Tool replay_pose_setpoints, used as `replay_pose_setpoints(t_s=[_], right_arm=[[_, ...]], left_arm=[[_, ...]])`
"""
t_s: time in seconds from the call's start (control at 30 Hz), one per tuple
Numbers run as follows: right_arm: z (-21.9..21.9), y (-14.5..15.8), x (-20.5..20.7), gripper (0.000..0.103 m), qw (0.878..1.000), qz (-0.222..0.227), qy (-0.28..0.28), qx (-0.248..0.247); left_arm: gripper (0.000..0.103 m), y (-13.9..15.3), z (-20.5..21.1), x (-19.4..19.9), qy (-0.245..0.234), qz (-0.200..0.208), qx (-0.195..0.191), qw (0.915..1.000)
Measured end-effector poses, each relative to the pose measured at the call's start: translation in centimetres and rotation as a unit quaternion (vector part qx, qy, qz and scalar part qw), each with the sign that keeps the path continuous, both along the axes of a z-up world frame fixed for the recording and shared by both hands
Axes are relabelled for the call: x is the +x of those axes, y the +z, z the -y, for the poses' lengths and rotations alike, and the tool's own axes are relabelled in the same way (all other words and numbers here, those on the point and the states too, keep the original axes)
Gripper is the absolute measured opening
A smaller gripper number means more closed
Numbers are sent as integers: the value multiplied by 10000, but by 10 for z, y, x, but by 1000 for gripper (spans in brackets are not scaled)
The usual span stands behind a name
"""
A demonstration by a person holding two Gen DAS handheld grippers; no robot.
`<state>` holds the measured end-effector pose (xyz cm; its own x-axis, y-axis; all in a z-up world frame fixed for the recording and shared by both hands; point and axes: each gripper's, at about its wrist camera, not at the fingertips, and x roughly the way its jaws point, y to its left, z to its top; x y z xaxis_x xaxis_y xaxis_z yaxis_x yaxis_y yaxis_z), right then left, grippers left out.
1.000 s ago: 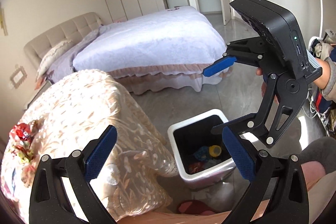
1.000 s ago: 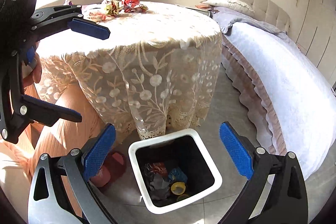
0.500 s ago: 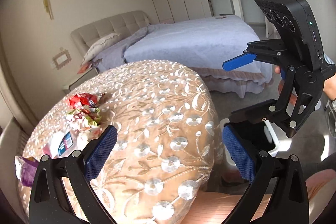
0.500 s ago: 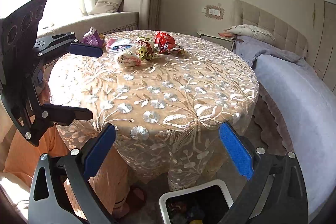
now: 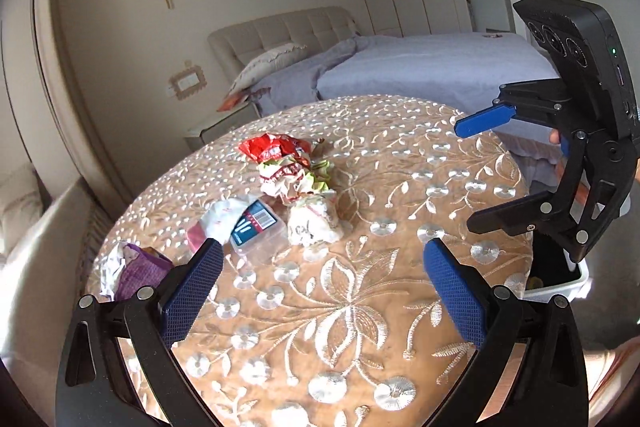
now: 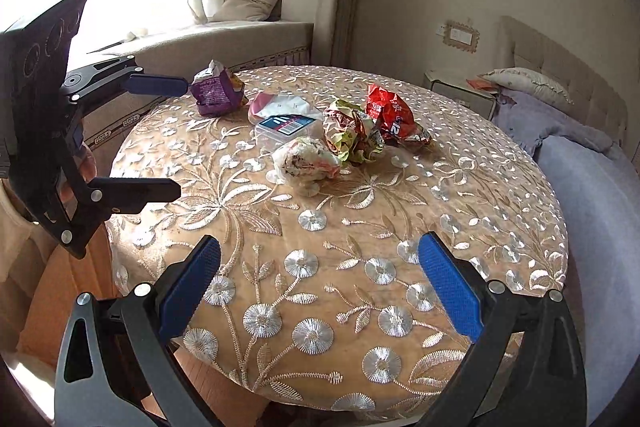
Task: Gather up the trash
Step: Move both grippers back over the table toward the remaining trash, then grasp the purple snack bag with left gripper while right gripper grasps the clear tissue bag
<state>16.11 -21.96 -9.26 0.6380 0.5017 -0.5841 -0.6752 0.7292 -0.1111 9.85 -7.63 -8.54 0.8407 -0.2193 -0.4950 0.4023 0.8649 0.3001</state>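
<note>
Both my left gripper (image 5: 320,291) and right gripper (image 6: 320,287) hang spread and empty above the tabletop's near edge. The crumpled white wrapper (image 6: 306,159) lies straight ahead toward the centre, about equally near either gripper.

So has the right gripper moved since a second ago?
Yes. The right gripper has swung up from over the trash bin to the table, facing the wrappers; jaws open.

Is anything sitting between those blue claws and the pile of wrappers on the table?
Nothing visible. Only bare embroidered tablecloth lies between the open right gripper and the nearest white crumpled wrapper; likewise for the open left gripper.
</note>
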Motion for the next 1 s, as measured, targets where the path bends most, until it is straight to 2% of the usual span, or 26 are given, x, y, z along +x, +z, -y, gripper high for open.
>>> replay_pose_setpoints(t_s=[0.27,0.5,0.6,0.7,0.73,0.8,0.9,1.0], right_arm=[[-39,-1,34,99,9996,-127,270,27],[-70,-14,65,99,9973,-517,517,-14],[-80,-20,78,98,9915,-1045,762,-107],[-82,-22,85,98,9887,-1247,822,-158],[-83,-20,87,98,9890,-1225,813,-175],[-85,-17,92,98,9931,-898,688,-309],[-94,-23,106,94,9902,-1107,746,-416],[-107,-31,111,89,9884,-1034,786,-782]], left_arm=[[99,4,-48,19,499,12,-89,9987],[99,-2,-87,39,802,-86,-140,9966],[99,-4,-103,51,943,-104,-99,9954],[99,-2,-119,66,1026,-145,-159,9945],[99,-1,-125,70,1064,-153,-177,9941],[99,1,-134,80,1072,-201,-246,9937],[99,-1,-141,96,956,-380,-321,9942],[99,-7,-142,112,859,-557,-152,9946]])
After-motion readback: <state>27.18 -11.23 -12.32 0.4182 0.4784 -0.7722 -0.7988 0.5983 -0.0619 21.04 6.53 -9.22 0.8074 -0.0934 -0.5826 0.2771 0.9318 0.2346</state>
